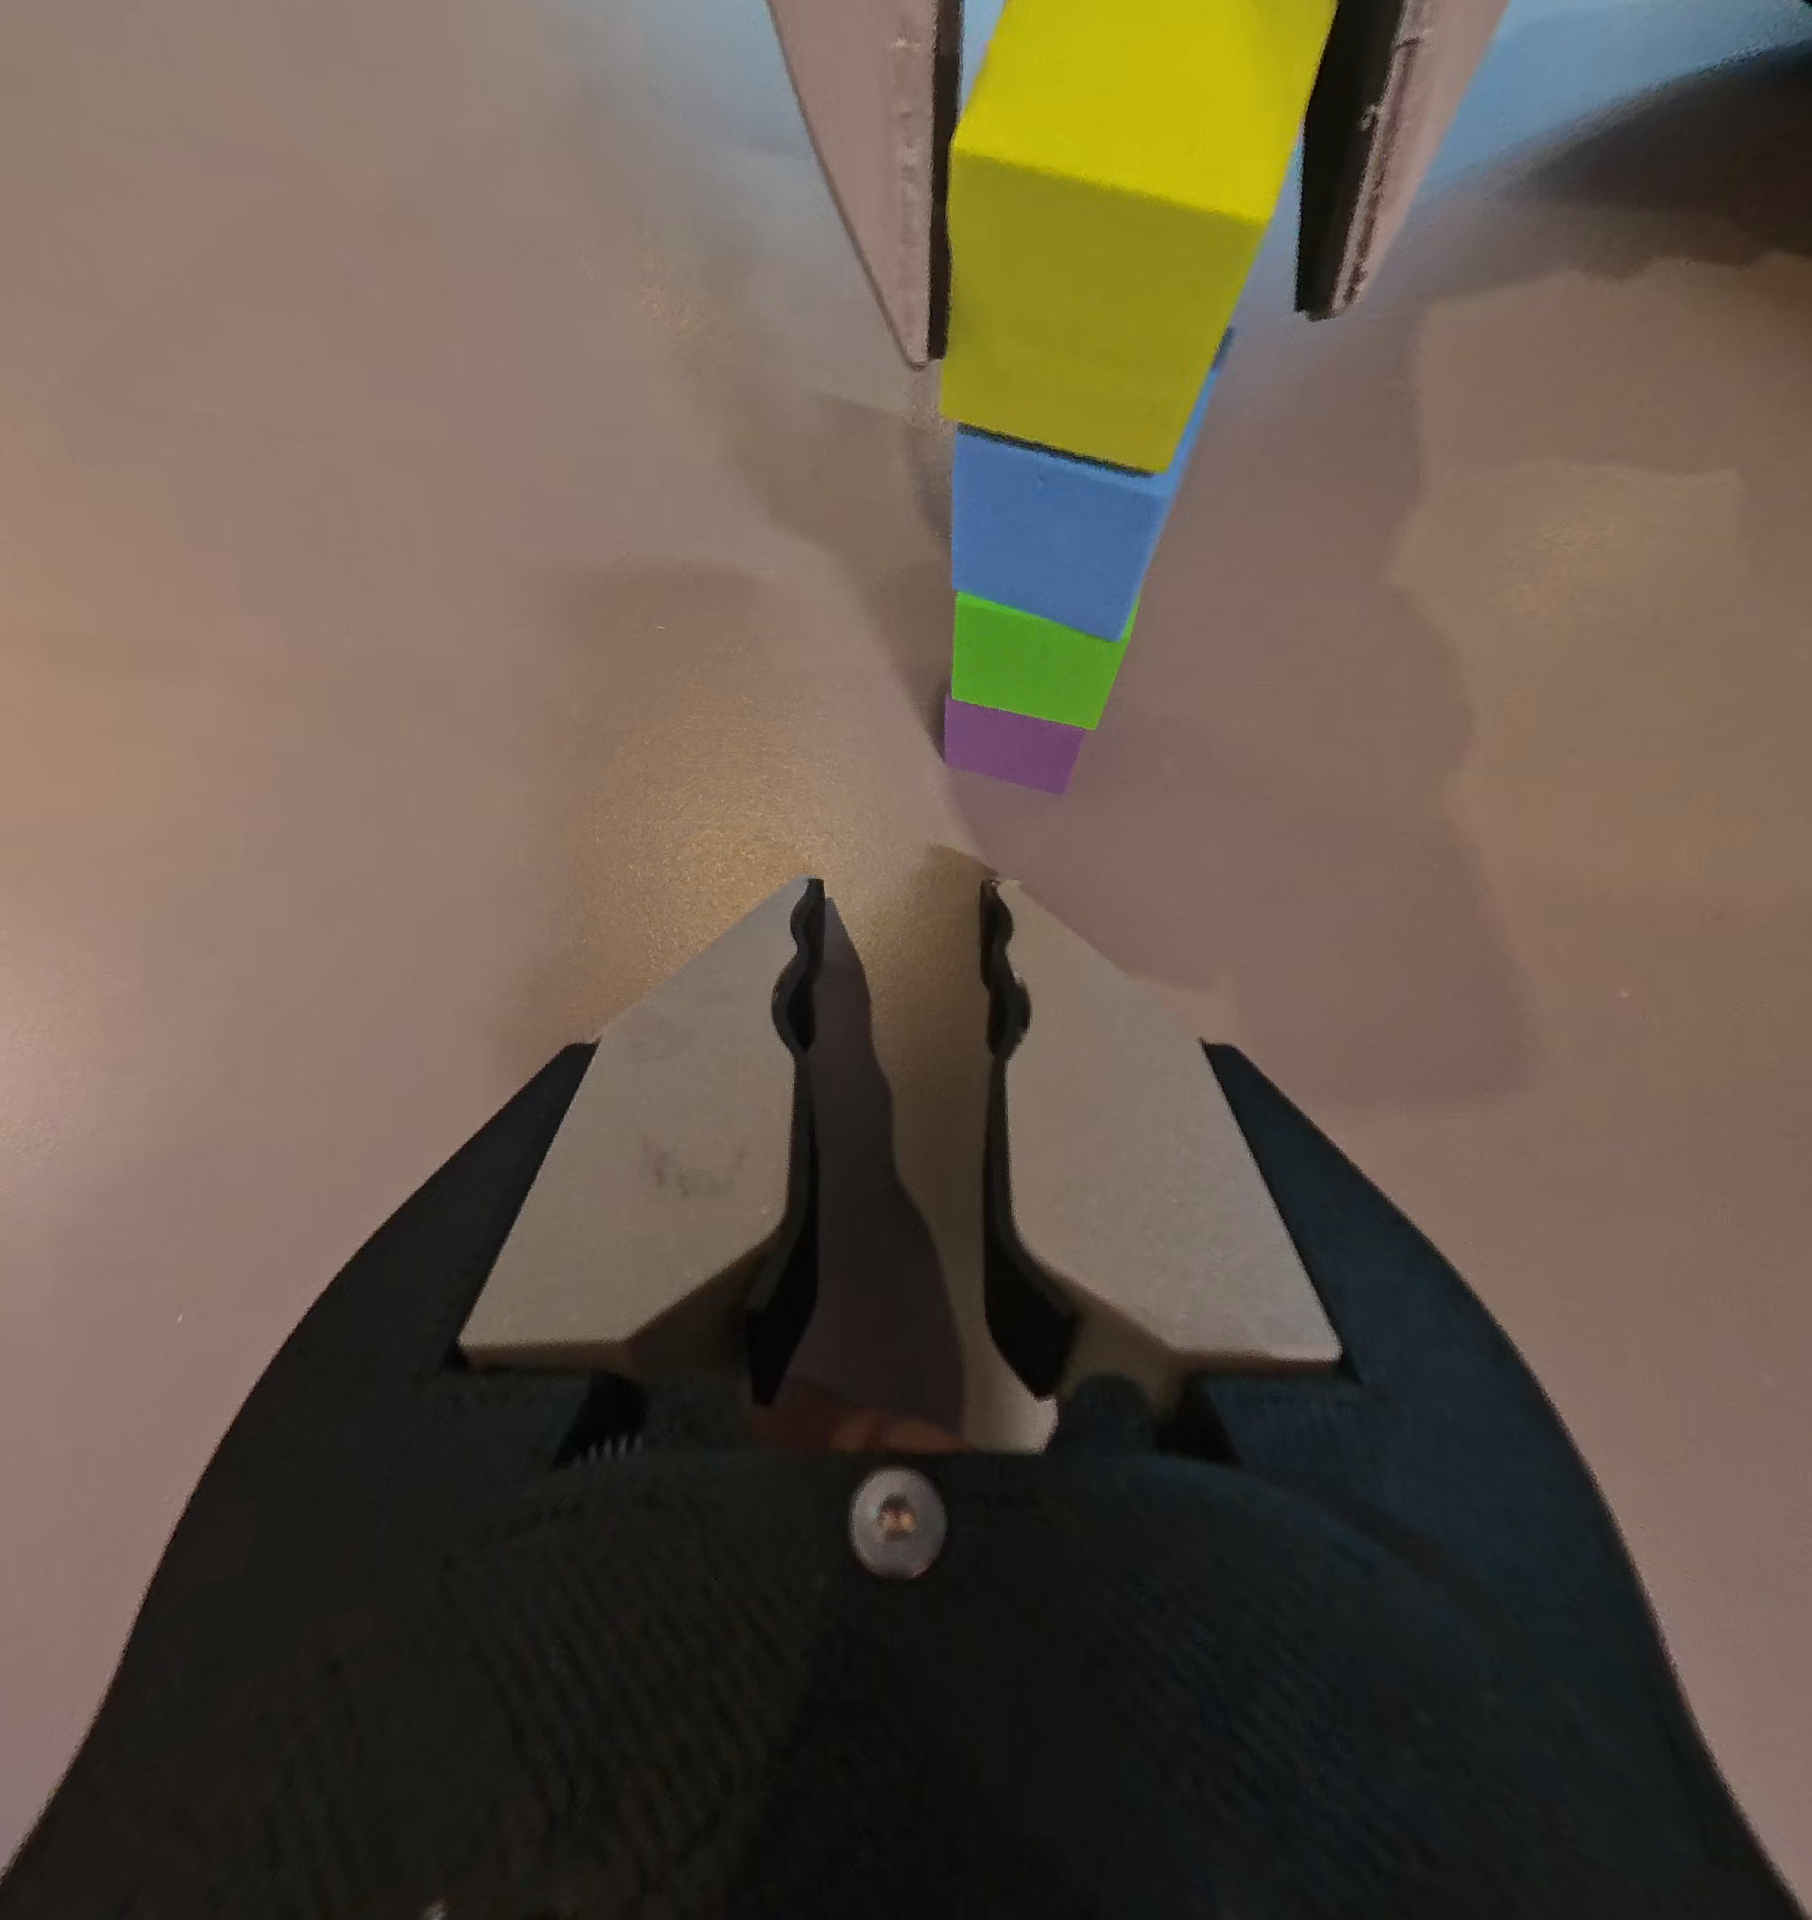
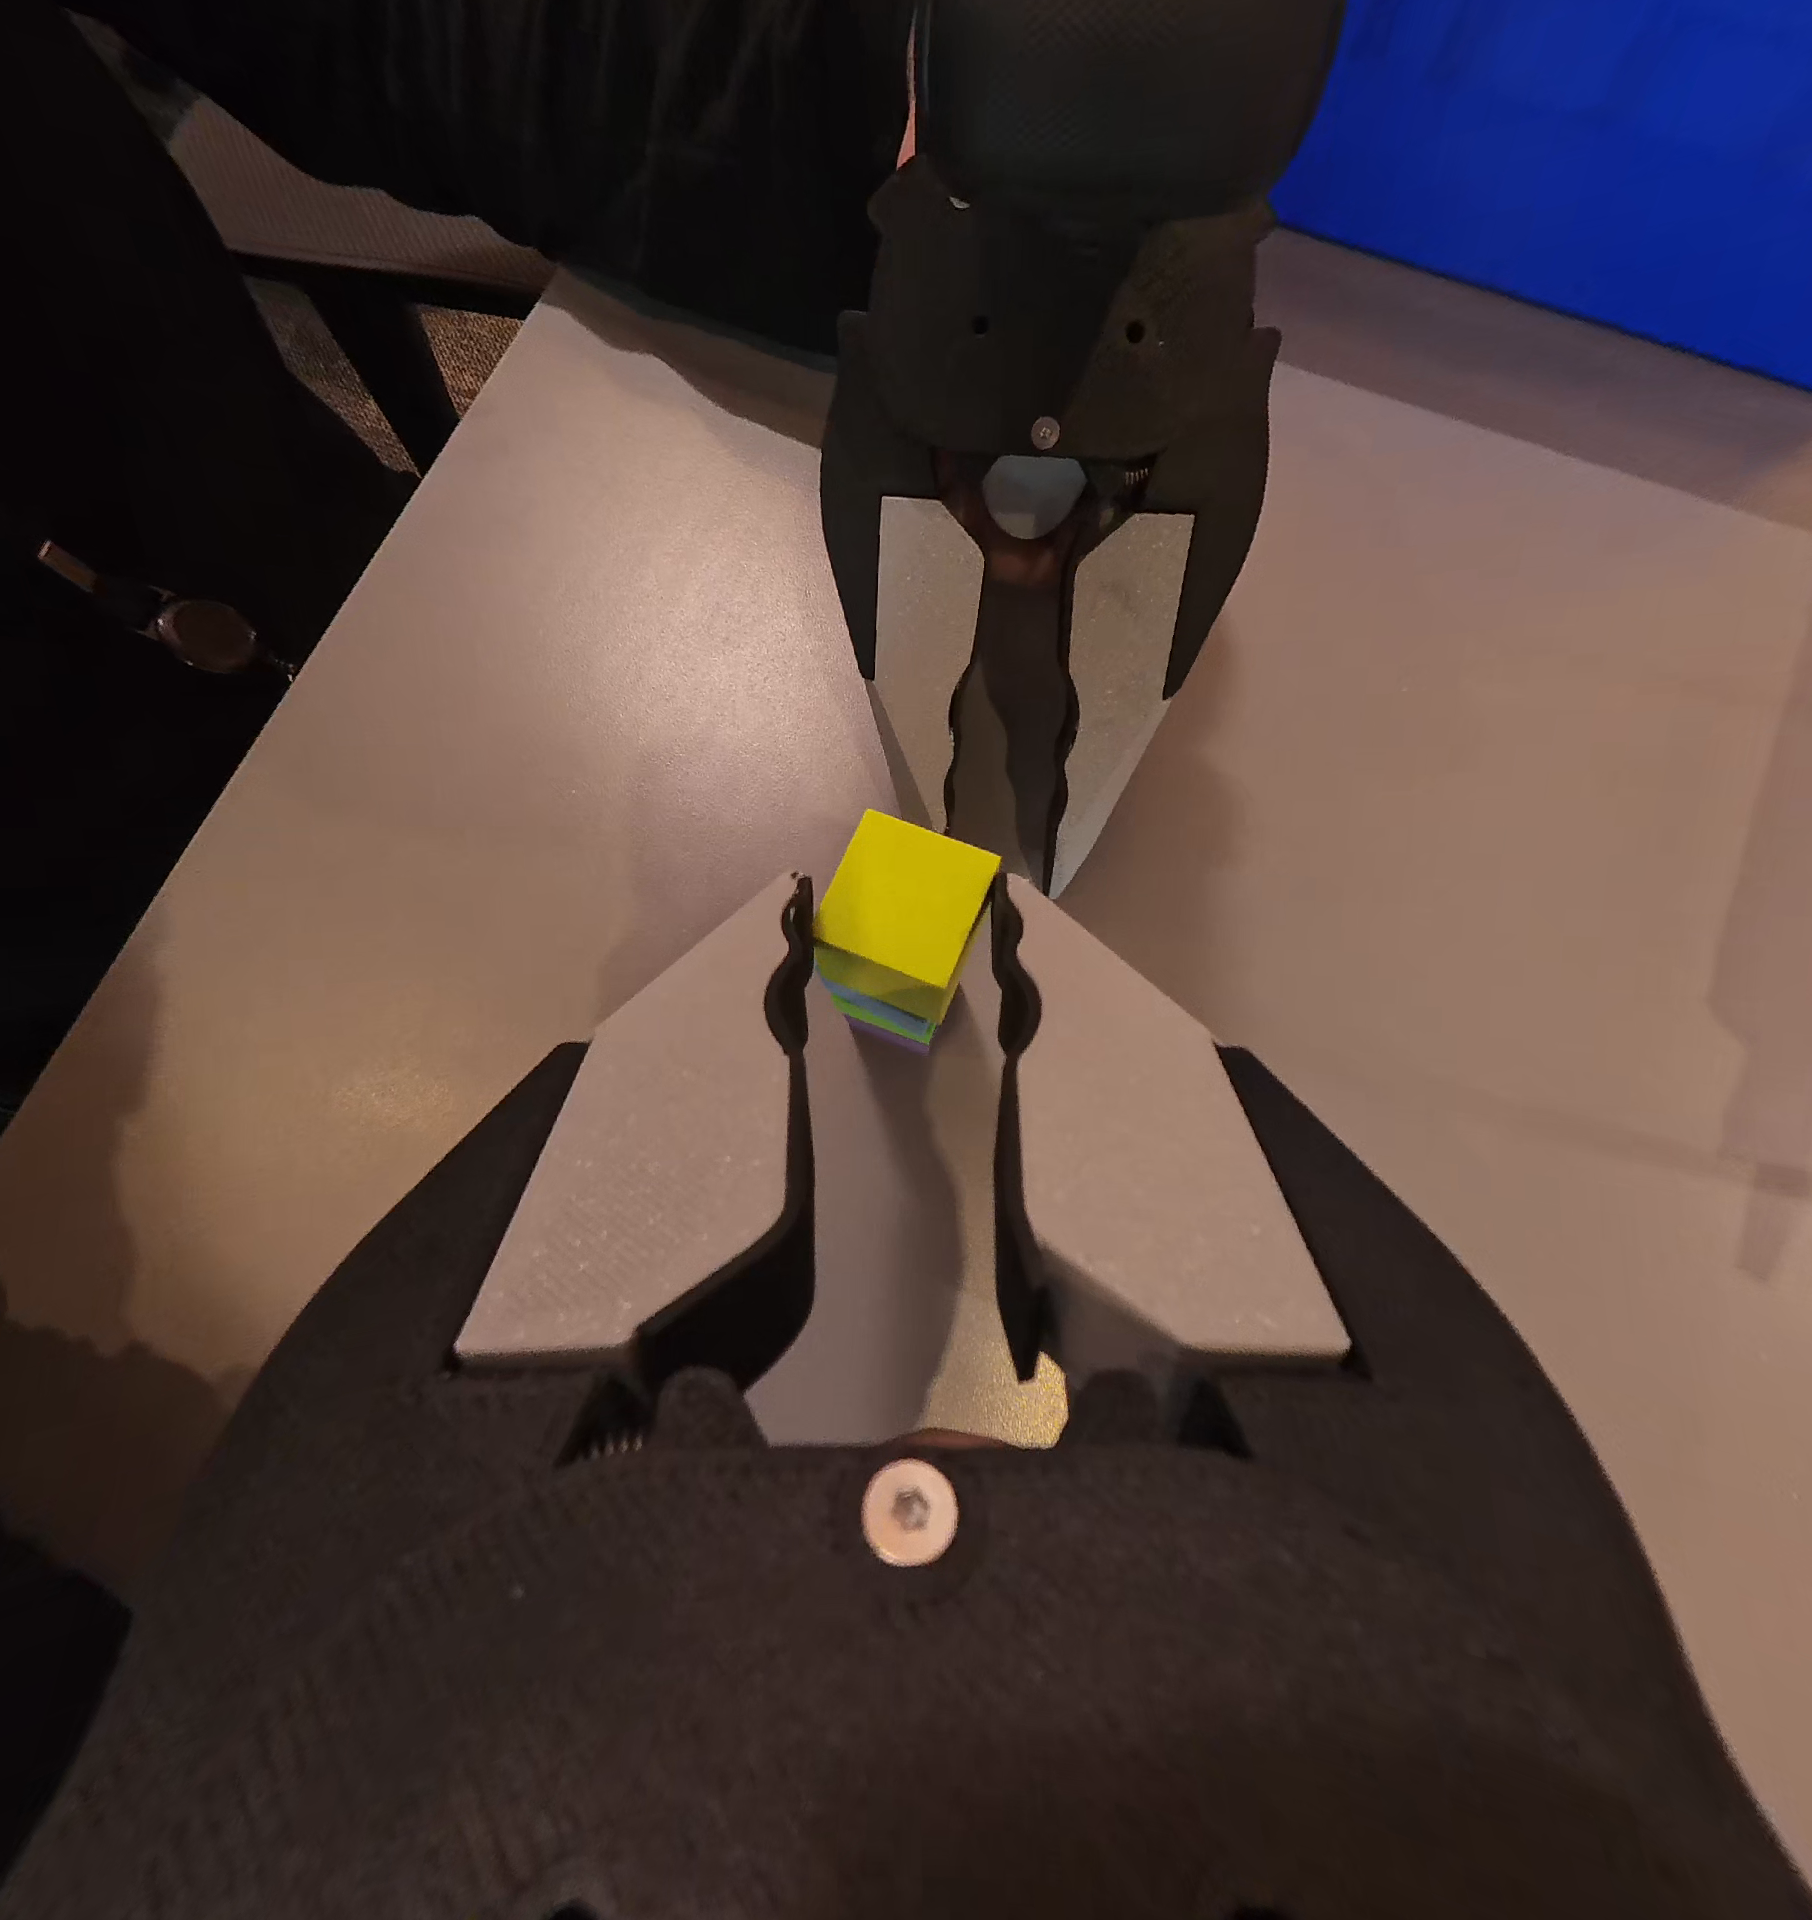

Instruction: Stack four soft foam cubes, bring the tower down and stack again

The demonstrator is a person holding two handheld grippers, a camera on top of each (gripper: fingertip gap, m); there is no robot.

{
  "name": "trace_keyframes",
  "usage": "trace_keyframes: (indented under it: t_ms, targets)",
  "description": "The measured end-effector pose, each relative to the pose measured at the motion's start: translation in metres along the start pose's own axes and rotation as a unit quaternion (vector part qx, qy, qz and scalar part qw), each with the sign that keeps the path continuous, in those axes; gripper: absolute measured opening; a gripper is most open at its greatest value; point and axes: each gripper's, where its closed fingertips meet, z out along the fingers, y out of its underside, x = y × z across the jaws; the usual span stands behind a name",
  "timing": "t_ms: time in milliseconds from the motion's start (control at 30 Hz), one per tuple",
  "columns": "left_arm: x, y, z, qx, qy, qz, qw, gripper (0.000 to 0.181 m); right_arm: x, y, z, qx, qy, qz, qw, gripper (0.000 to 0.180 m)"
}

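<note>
A tower of four foam cubes stands on the tan table: yellow on top, then blue, green and purple at the bottom. My right gripper comes down from above and straddles the yellow cube. One pad touches it and a thin gap shows at the other. My left gripper is open and empty, above the table just short of the tower. It also shows in the right wrist view beyond the tower, pointing at it.
In the right wrist view the table's left edge drops off to a dark area with a chair-like frame. A blue surface lies beyond the far right edge. Shadows of the grippers fall on the table right of the tower. There is about 9 cm between the tips of the two grippers.
</note>
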Motion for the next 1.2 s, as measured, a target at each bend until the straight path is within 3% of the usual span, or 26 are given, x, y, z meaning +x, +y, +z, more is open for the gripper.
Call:
trace_keyframes:
  t_ms: [1200]
  targets:
    - [-0.0002,0.0001,0.0001,0.000,0.000,0.000,1.000,0.029,-0.0003,0.0012,0.0030,0.001,-0.007,0.009,1.000,0.032]
